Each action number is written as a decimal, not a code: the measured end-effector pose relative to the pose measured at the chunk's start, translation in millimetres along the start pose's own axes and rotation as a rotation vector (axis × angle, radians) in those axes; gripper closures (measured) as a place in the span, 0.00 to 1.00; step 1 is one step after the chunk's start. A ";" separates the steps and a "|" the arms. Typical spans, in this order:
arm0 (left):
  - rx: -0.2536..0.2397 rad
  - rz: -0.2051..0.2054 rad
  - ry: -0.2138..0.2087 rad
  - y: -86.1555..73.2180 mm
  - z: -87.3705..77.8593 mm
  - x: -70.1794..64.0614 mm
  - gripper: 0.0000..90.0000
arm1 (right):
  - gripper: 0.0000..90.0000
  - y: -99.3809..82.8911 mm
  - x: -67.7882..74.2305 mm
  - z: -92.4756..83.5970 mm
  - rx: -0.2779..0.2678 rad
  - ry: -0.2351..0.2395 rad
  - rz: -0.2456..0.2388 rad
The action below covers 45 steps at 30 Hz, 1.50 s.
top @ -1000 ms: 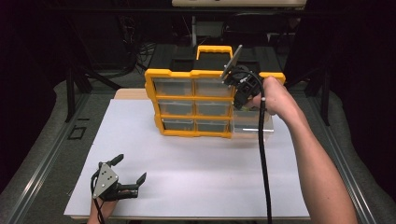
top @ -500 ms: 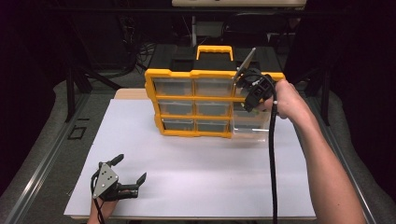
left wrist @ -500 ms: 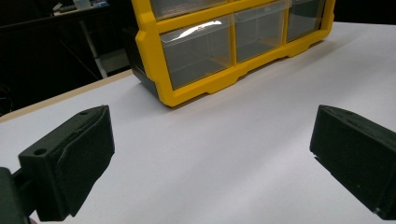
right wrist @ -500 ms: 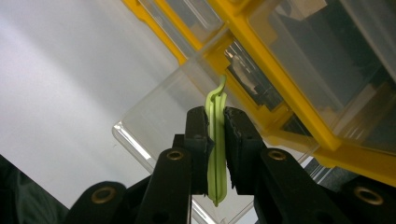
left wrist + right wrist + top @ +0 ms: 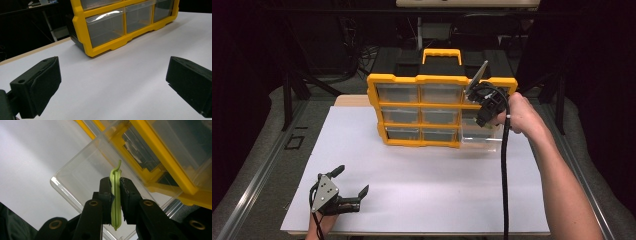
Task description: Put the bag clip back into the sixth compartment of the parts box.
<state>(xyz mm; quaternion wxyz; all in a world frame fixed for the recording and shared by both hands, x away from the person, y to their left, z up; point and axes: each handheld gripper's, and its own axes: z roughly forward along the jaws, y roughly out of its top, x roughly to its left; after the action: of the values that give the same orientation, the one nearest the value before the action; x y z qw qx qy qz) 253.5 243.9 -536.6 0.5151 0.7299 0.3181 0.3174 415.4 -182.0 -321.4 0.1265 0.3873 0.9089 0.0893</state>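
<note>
Clamped tight on a thin green band, the right gripper hangs over the pulled-out clear drawer at the lower right of the yellow parts organizer, which stands at the back of the white table. Its jaws pinch the green rubber band flat, with a folded end poking out above them. To do this step well, I'd bring the band fully inside the drawer's walls and low toward its floor before letting go, so it cannot spring out over the rim. Resting near the table's front edge, the left gripper has its jaws wide apart, holding nothing.
</note>
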 end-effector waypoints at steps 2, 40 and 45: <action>0.000 0.000 -0.001 0.0 0.0 0.0 0.00 | 0.89 -0.3 0.3 2.5 0.005 0.006 -0.005; 0.000 0.001 -0.002 0.0 -0.5 0.6 0.00 | 0.89 -0.8 1.7 37.4 0.079 0.028 0.002; 0.000 0.000 -0.001 0.0 0.1 0.4 0.00 | 0.79 -1.4 0.5 36.5 0.071 0.023 0.021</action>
<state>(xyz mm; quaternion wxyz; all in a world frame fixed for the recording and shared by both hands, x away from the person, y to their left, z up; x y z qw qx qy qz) 253.8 244.1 -536.6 0.5152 0.7303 0.3177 0.3169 425.1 -180.3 -356.6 0.1013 0.4000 0.9088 0.0625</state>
